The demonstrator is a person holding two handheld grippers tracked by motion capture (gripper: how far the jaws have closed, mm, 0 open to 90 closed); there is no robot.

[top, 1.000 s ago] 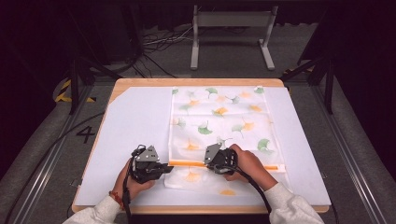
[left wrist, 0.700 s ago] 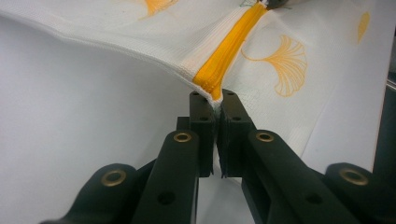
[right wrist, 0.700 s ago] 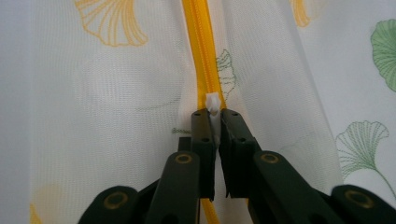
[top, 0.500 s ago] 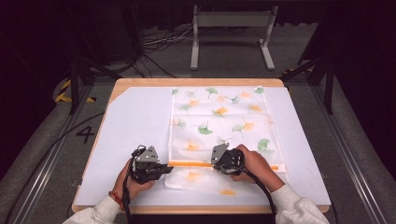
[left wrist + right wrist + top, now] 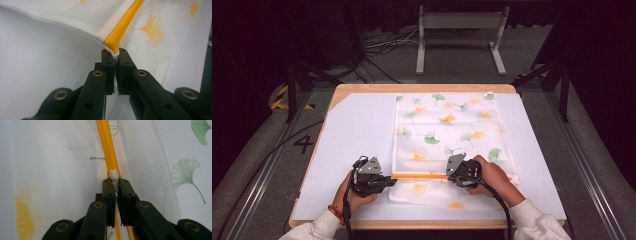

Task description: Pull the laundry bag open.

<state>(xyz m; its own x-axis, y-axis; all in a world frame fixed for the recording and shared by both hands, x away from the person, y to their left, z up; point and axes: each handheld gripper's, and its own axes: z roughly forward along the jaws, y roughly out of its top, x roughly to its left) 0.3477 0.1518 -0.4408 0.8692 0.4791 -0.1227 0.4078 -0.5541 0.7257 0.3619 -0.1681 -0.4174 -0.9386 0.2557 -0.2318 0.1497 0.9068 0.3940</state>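
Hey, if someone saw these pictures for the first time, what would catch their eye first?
Probably the orange zipper across the near end of the white leaf-print bag that lies on the table. The left tongs pinch the zipper's end at the bag's edge, and the right tongs are shut on the small white zipper pull farther along it.

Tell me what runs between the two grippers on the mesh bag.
In the high view, the bag's orange zipper runs between the left gripper and the right gripper; each is shut on it.
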